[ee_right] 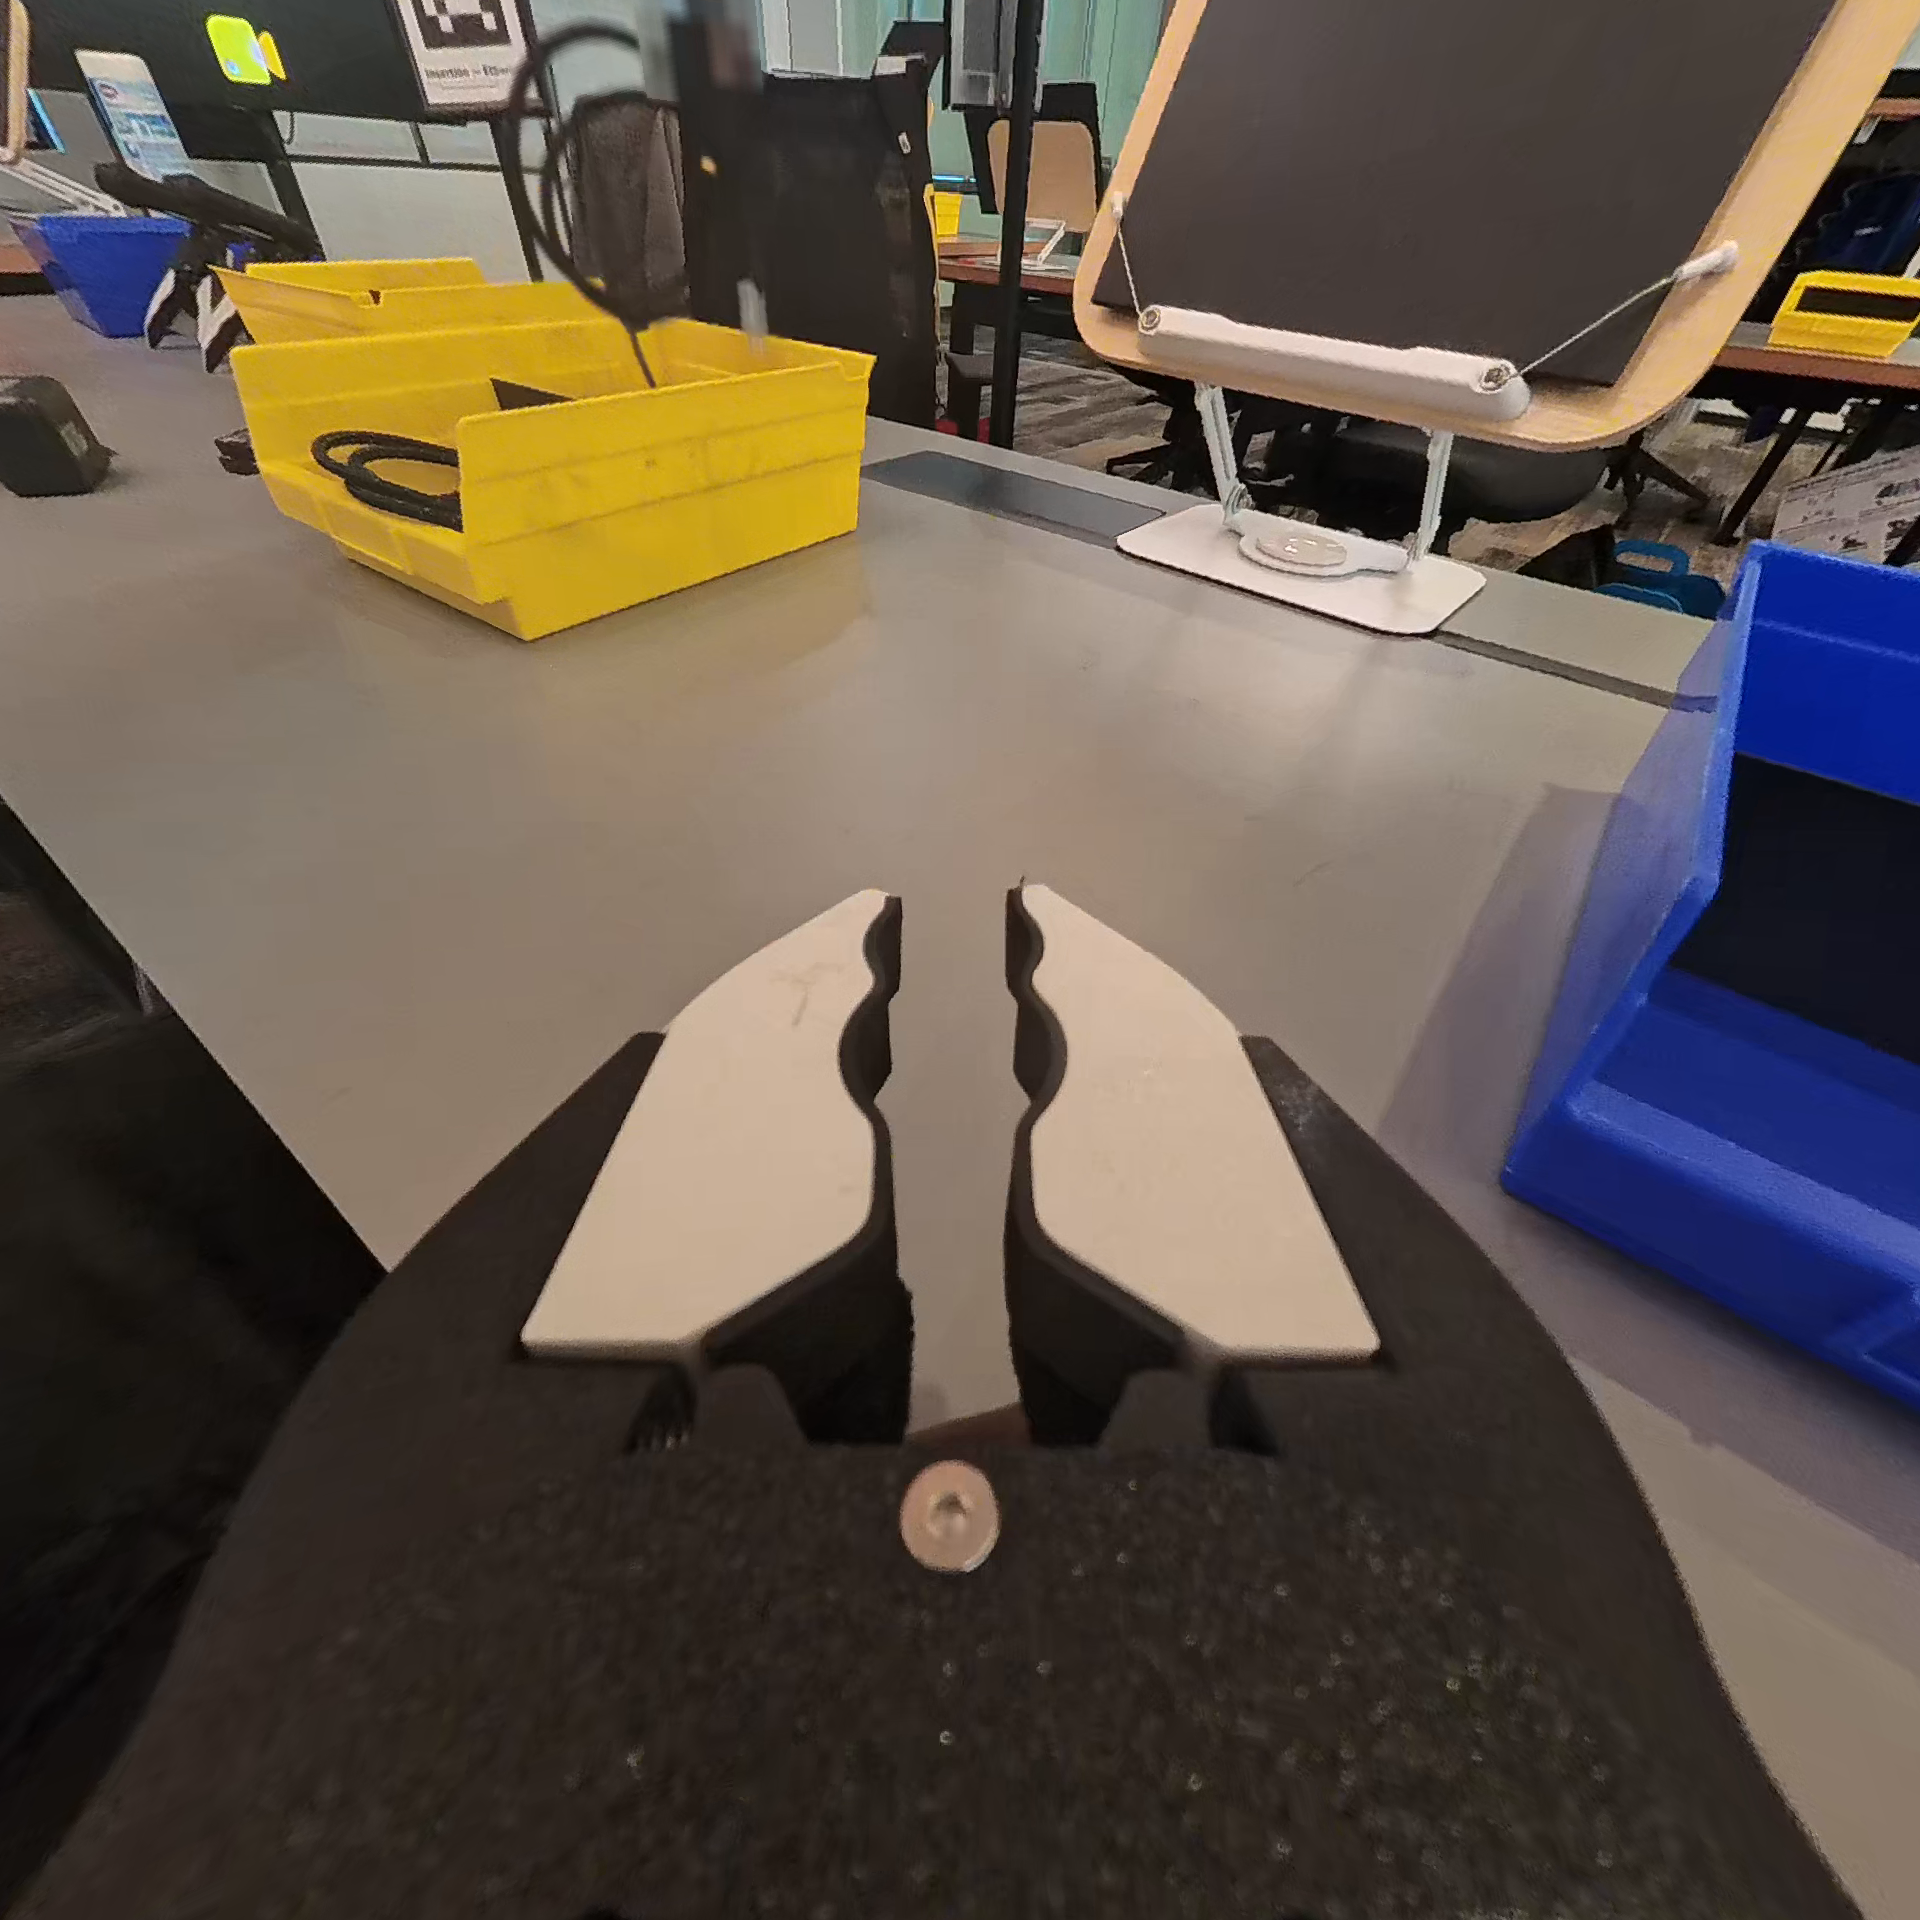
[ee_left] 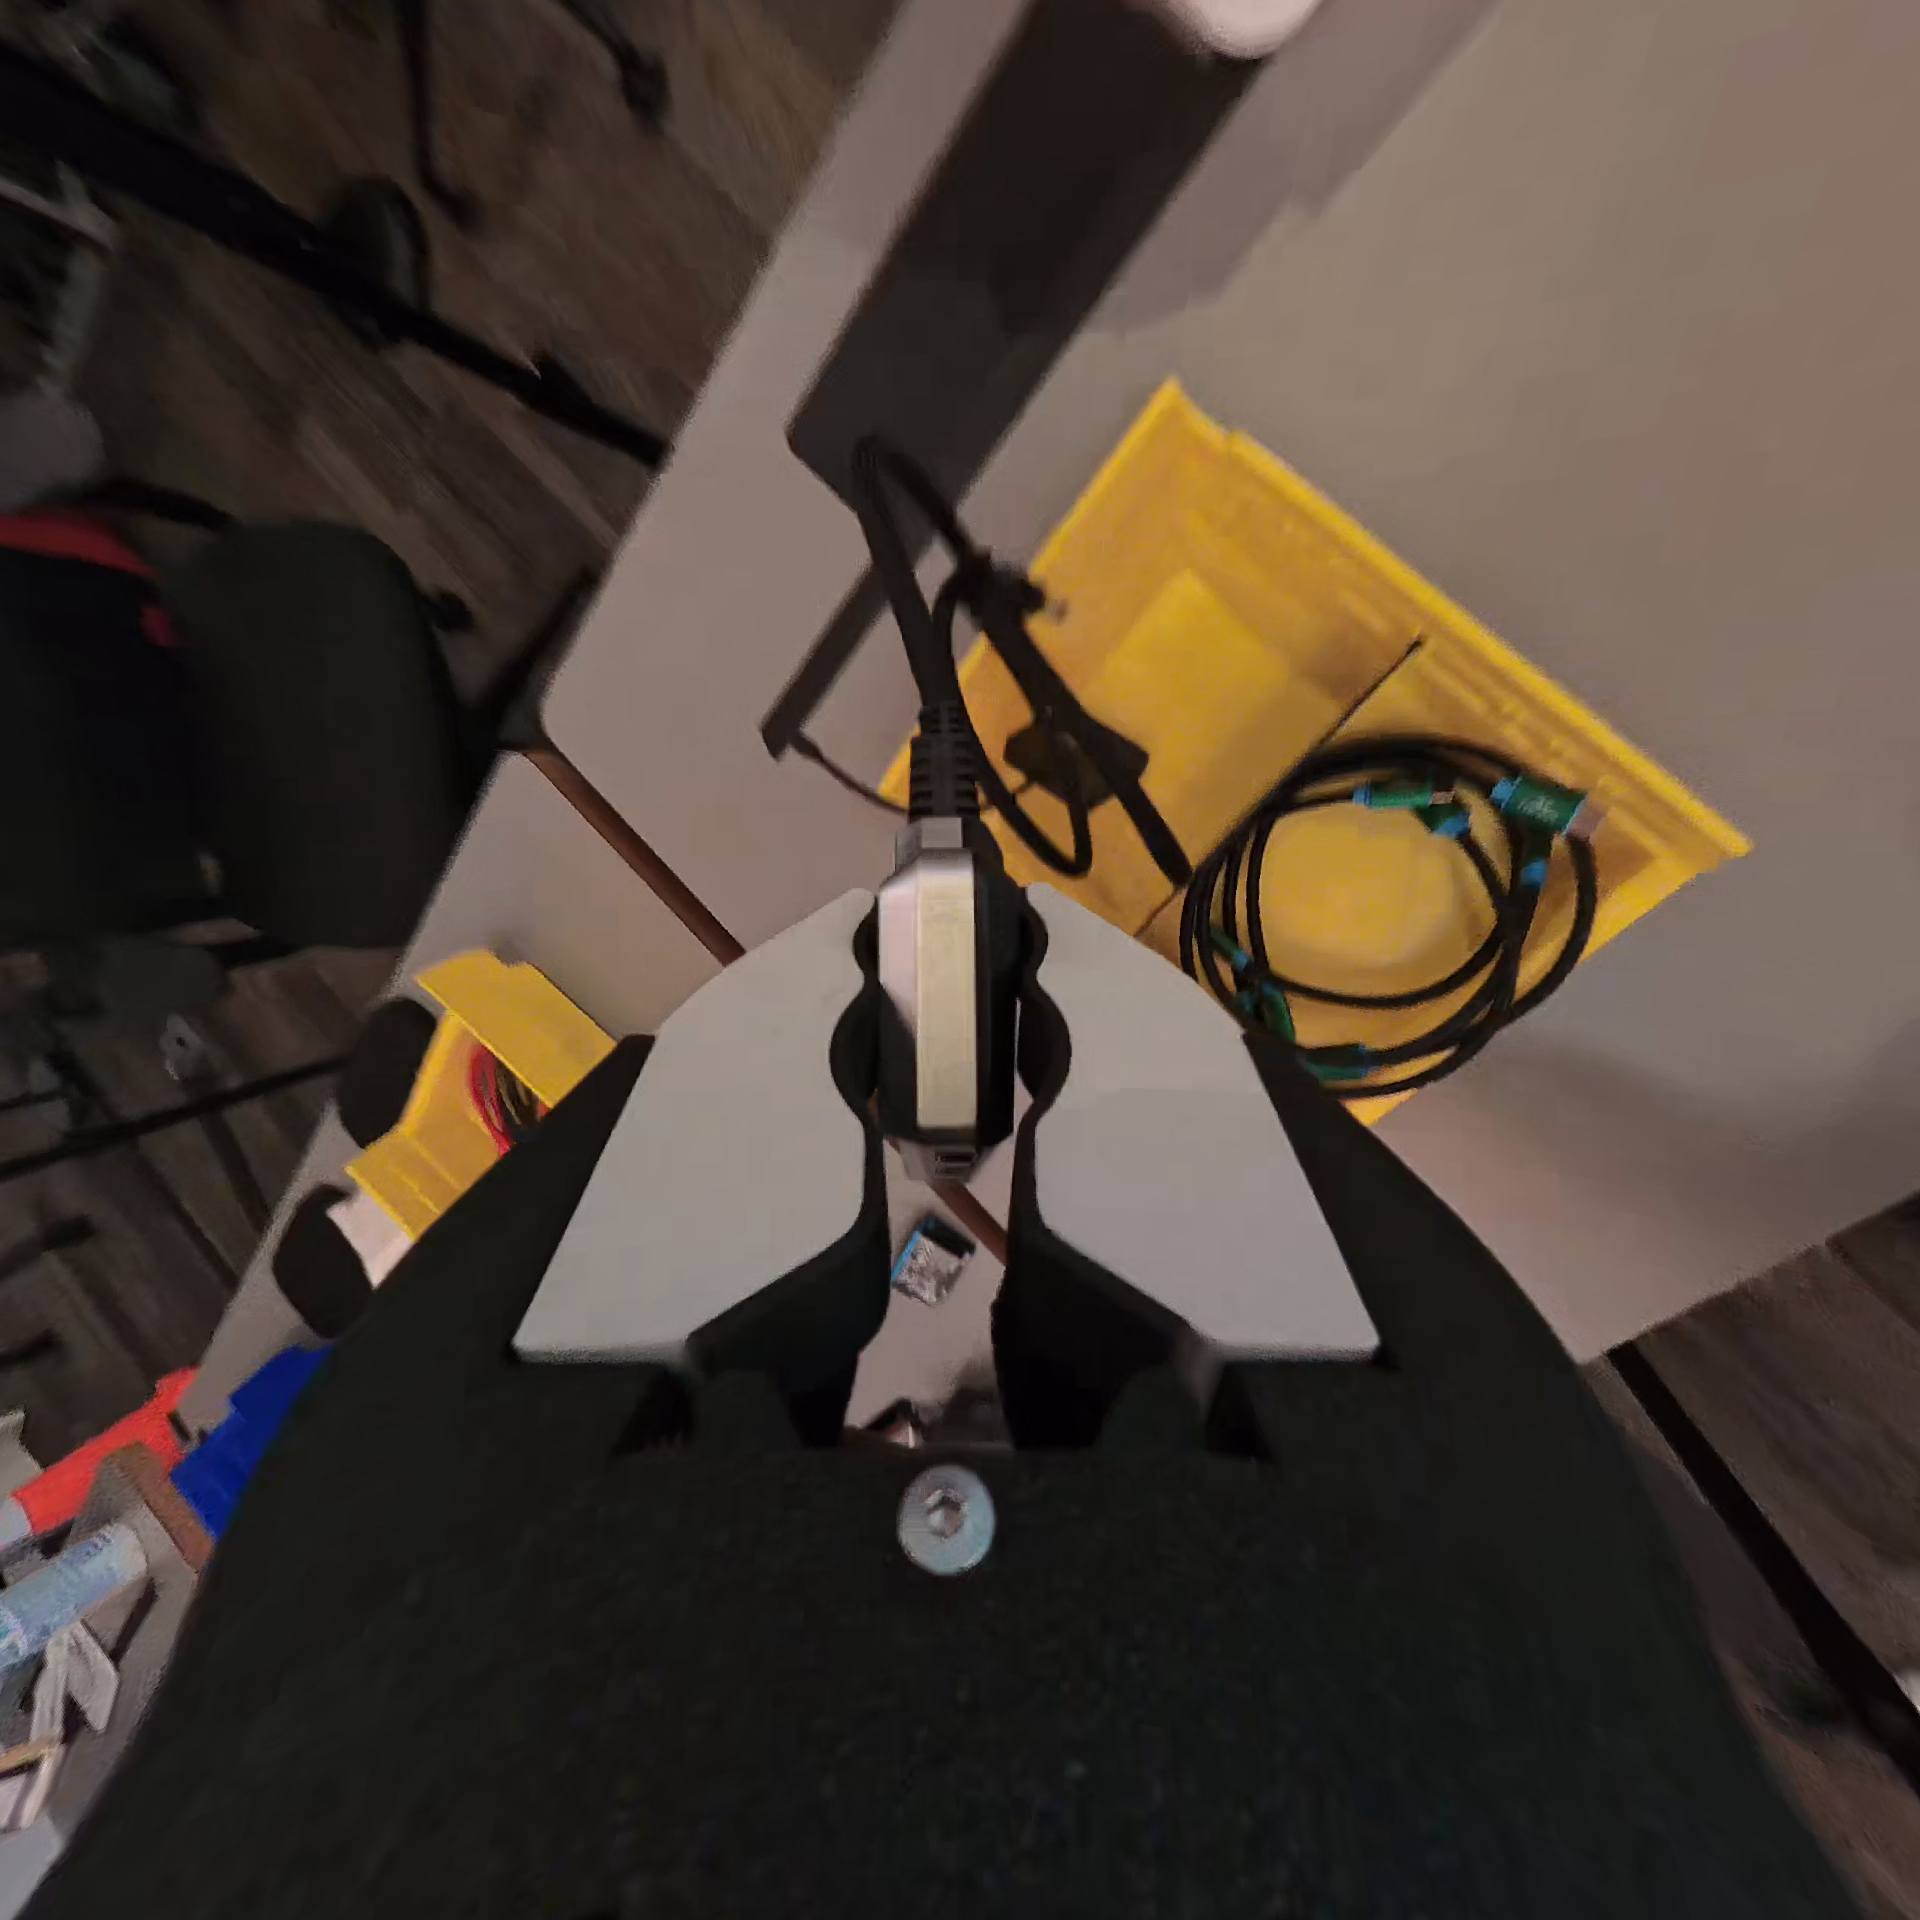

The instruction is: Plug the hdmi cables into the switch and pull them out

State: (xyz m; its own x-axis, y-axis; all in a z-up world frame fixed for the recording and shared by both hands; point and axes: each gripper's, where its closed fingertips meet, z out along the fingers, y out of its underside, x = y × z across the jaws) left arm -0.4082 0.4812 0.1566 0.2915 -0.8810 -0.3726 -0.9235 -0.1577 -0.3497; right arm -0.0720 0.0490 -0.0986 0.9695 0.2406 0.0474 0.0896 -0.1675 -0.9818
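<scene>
Left wrist view, blurred: left claw (ee_left: 948, 1023) pinches switch (ee_left: 935, 1013); right claw (ee_right: 954, 925) spread, empty.

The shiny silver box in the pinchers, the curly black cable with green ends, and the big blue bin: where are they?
Silver switch box (ee_left: 932, 1013), left wrist view, its metal edge.
Coiled black cable with green ends (ee_left: 1392, 935), left wrist view, its loop.
Blue plastic bin (ee_right: 1704, 1164), right wrist view, its front wall.

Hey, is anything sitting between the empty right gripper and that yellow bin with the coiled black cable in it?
Nothing visible. The right gripper is open over bare grey table, and the stretch up to the yellow bin holding the coiled cable is clear. The blue bin sits off to the right, outside that path.
</scene>
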